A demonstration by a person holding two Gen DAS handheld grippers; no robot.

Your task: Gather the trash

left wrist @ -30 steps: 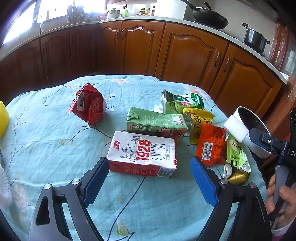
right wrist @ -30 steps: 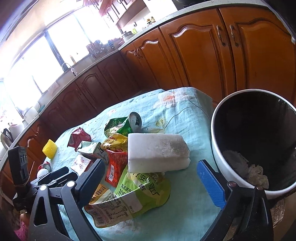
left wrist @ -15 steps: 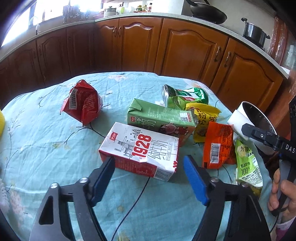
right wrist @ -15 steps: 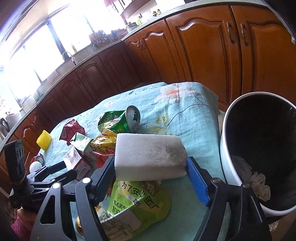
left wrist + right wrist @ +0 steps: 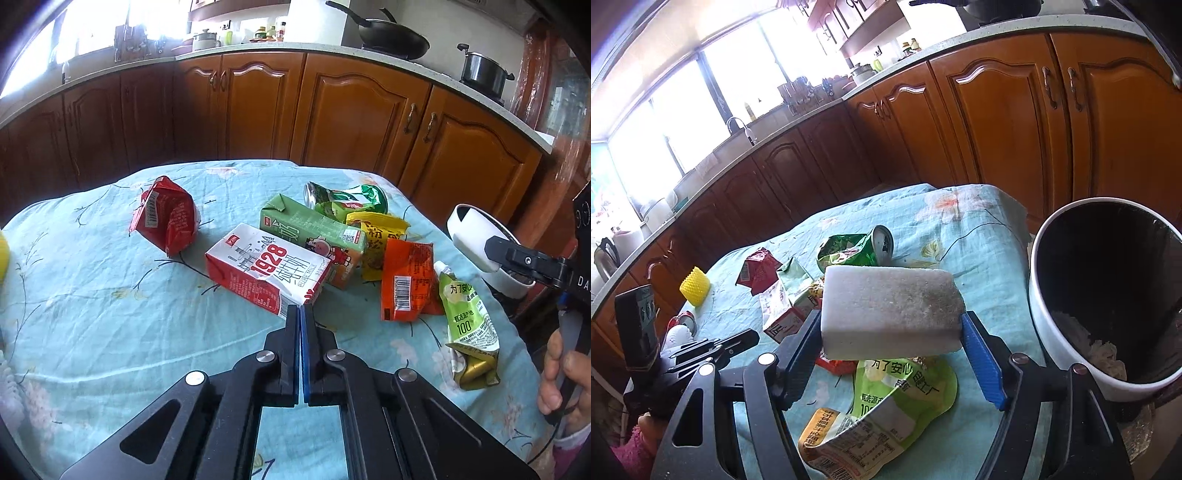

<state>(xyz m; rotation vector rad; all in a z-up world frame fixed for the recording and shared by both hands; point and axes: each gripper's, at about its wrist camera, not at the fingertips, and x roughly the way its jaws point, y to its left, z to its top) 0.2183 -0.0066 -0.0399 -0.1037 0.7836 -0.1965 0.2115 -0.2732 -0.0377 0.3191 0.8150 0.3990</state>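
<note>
My left gripper point(image 5: 301, 314) is shut and empty, its tips touching the near corner of the red and white 1928 milk carton point(image 5: 266, 275) on the blue tablecloth. Behind the carton lie a green drink carton point(image 5: 314, 236), a crushed green can point(image 5: 343, 199), a yellow packet point(image 5: 376, 240), an orange packet point(image 5: 406, 284) and a green pouch point(image 5: 469, 325). A red packet point(image 5: 166, 218) lies apart at the left. My right gripper point(image 5: 890, 325) is shut on a white foam block point(image 5: 890, 310), held above the green pouch point(image 5: 886, 406) beside the white trash bin point(image 5: 1108, 295).
The bin stands off the table's right edge with crumpled paper inside. A yellow ribbed object point(image 5: 695, 286) and a red can point(image 5: 681, 321) sit at the table's far left. Wooden kitchen cabinets point(image 5: 332, 110) run behind the table point(image 5: 92, 314).
My left gripper has closed from wide open and pulled back to the milk carton's corner. My right gripper has closed on the foam block and lifted it off the table.
</note>
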